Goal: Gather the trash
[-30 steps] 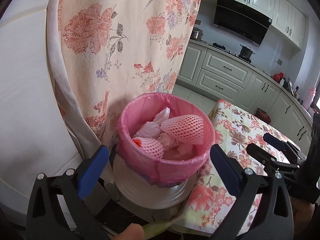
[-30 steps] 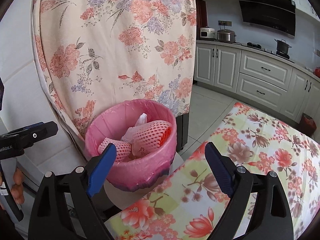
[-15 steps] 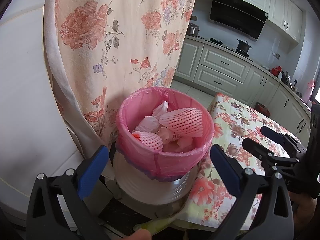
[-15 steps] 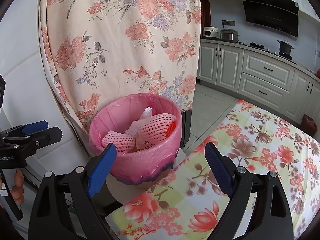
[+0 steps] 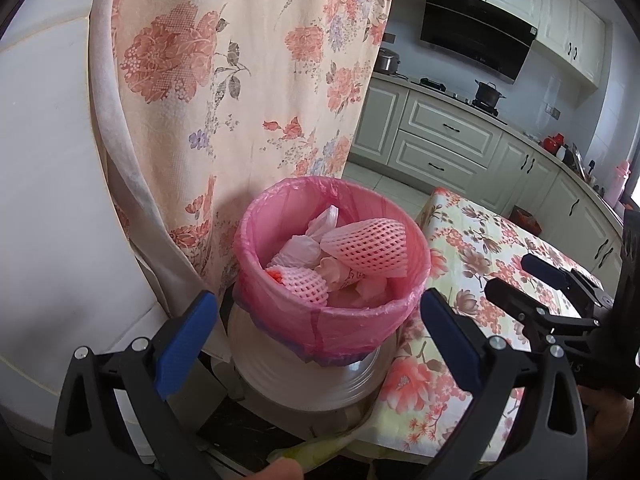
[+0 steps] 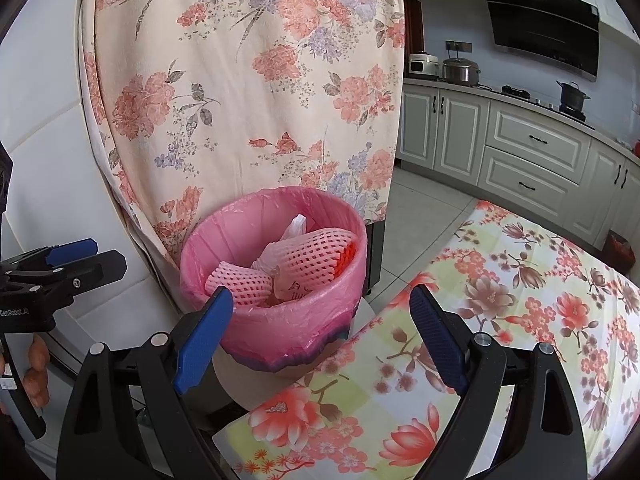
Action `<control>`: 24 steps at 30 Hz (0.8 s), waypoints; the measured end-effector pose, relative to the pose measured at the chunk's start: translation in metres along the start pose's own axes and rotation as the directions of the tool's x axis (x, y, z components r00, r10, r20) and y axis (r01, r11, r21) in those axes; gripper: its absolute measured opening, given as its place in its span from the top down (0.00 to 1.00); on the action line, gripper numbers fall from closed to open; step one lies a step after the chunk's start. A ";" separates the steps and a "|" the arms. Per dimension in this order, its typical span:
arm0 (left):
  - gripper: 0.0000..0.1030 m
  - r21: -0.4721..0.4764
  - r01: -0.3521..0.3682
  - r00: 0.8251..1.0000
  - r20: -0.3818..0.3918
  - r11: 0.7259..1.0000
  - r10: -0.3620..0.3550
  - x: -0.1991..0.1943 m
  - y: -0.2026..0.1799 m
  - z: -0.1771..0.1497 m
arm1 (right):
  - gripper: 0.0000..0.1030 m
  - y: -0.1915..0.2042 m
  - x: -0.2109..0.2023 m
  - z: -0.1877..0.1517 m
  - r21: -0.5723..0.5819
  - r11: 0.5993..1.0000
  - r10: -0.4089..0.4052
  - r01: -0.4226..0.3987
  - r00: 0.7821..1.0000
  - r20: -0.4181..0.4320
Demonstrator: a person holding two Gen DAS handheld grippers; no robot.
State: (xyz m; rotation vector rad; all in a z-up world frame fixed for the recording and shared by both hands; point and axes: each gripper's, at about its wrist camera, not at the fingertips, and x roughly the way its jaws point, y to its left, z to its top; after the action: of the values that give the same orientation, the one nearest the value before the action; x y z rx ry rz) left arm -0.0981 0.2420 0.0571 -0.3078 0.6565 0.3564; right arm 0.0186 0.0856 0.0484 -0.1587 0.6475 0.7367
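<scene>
A white bin lined with a pink bag (image 5: 344, 328) (image 6: 280, 332) stands beside the table corner. It holds pink foam fruit nets (image 5: 366, 246) (image 6: 316, 256) and crumpled white wrappers (image 5: 300, 248). My left gripper (image 5: 316, 344) is open and empty, its blue pads (image 5: 188, 340) either side of the bin, nearer the camera. My right gripper (image 6: 320, 340) is open and empty, in front of the bin above the table corner. The left gripper also shows at the left edge of the right wrist view (image 6: 76, 264); the right gripper shows at the right of the left wrist view (image 5: 536, 280).
A floral cloth (image 5: 248, 80) (image 6: 260, 80) hangs over a white appliance (image 5: 44, 200) just behind the bin. A table with a floral tablecloth (image 5: 480, 256) (image 6: 500, 320) lies to the right. Kitchen cabinets (image 6: 532, 148) and a stove stand far back.
Both grippers drew back and rose slightly; the bin sits a little lower and farther in both views. Both stay open and empty.
</scene>
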 end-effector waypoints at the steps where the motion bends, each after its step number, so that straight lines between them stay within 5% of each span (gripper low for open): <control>1: 0.05 0.000 -0.001 1.000 0.000 1.000 0.001 0.000 0.000 0.000 | 0.18 0.000 0.000 0.000 0.001 1.000 0.000 0.000 1.000 0.000; 24: 0.05 0.001 0.003 1.000 0.000 1.000 -0.003 -0.001 -0.001 0.001 | 0.18 0.002 0.002 -0.001 0.001 1.000 0.005 -0.005 1.000 0.002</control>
State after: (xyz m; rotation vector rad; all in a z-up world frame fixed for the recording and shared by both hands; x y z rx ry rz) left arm -0.0976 0.2413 0.0584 -0.3075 0.6559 0.3536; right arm 0.0176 0.0882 0.0469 -0.1557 0.6468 0.7408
